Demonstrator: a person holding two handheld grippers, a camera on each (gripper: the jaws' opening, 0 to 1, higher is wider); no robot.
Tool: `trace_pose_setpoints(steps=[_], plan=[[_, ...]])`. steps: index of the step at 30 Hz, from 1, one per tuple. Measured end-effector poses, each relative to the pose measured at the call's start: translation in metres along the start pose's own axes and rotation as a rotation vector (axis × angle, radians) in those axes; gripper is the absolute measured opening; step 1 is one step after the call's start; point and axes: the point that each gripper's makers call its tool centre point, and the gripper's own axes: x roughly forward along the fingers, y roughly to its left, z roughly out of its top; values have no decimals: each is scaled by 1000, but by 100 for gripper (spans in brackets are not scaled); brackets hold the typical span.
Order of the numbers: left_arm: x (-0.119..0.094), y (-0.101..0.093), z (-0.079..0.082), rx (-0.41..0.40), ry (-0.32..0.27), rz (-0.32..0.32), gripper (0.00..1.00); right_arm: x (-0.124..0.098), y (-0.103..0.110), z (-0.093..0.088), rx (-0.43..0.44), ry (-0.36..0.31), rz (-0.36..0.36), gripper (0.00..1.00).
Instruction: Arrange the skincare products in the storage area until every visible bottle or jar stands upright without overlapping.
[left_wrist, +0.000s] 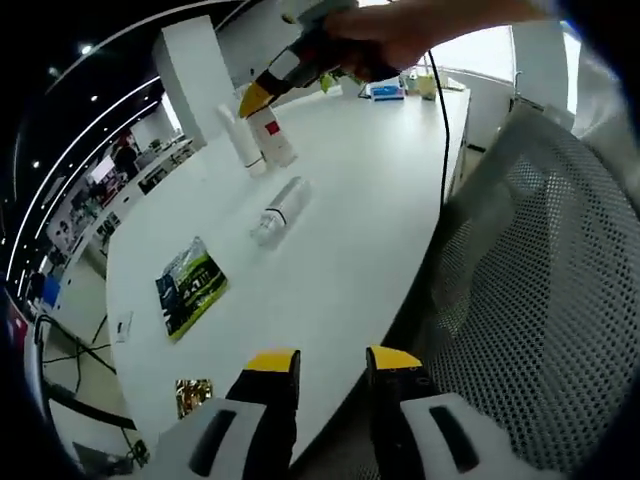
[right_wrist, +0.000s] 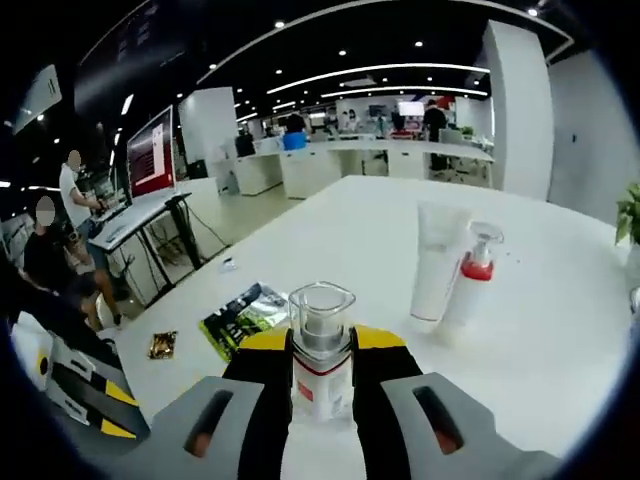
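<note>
My right tool (right_wrist: 322, 375) grips a pump bottle (right_wrist: 321, 350) upright; the tube (right_wrist: 437, 262) and red-collared bottle (right_wrist: 473, 275) stand far right on the worktop (right_wrist: 560, 350)

green leaflet (left_wrist: 190, 286), gold wrapper (left_wrist: 193, 394), mesh chair (left_wrist: 545, 300), white table (left_wrist: 350, 250)
</note>
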Motion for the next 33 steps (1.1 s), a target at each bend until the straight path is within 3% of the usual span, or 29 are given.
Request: trace_pose_setpoints(steps=[4,9,19,33], plan=[[1,0,-3,1,17,1,23,14,-16,2,15,-15,-22,19],[-1,4,3,-3,-14,26,23,29,-29,6,4,-50,-33,19],[4,3,0,-15,-3,25,23,57,-41,-13,-55,-10,-31,19],[6,-1,-4,-7,17,8,23,67,-59,-16,-43,-44,-47,19]])
